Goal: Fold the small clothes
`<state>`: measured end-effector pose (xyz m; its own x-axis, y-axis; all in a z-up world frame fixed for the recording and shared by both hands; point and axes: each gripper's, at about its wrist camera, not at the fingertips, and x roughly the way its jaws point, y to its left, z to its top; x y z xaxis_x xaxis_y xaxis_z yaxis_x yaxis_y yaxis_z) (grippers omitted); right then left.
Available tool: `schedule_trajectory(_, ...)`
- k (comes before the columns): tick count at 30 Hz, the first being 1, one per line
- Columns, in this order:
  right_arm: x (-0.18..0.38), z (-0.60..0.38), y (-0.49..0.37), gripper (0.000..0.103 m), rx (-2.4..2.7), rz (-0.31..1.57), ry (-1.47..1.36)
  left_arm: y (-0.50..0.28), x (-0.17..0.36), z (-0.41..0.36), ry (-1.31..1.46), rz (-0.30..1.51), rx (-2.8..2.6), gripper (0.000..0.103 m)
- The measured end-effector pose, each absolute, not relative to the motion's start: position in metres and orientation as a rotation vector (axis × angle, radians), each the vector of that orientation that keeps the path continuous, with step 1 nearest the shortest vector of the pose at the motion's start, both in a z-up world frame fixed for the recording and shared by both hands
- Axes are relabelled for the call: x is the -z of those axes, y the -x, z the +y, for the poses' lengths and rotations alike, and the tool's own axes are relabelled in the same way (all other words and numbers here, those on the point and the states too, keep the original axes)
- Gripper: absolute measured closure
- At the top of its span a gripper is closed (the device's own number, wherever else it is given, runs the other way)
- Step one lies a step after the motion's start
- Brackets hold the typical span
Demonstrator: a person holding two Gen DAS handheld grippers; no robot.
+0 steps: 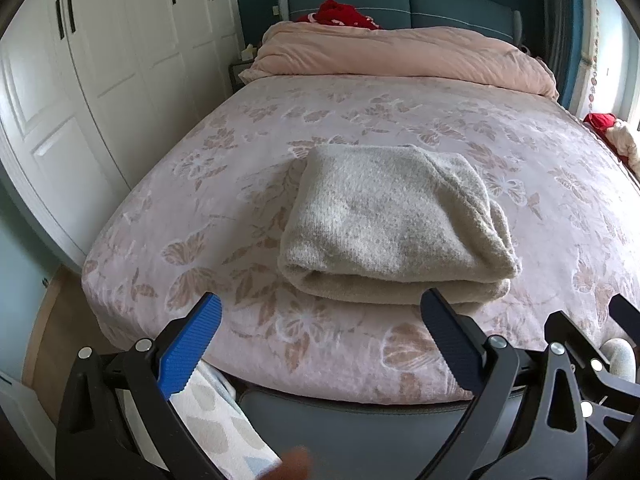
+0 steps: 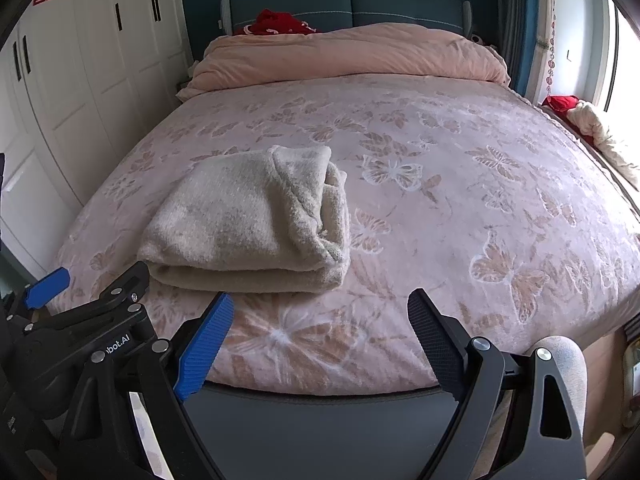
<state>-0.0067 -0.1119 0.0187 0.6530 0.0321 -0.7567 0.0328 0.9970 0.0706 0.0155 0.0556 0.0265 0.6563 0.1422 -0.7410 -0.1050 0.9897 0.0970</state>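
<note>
Two grippers hang just off the foot of the bed [image 1: 168, 216], and we hold nothing in either: the left gripper [image 1: 320, 340] has its jaws wide apart, and so does the right gripper [image 2: 322, 338]. We judge the fold finished, so the step now is to pull back cleanly; we should lift away without brushing the near edge. On the bed, close to its foot, lies the sweater [image 1: 392, 224], a thick grey-beige knit in a squarish bundle, its layers stacked, the right end bunched and loosely tucked.
</note>
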Motion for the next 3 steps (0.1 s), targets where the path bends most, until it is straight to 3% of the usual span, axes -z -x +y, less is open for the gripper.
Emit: schedule_trajectory(3, -0.0163, -0.1109, 0.0057, 0.016, -0.005, 0.869, -0.083, -0.0157, -0.0228, 0.0569, -0.038, 0.858, -0.142, 0.005)
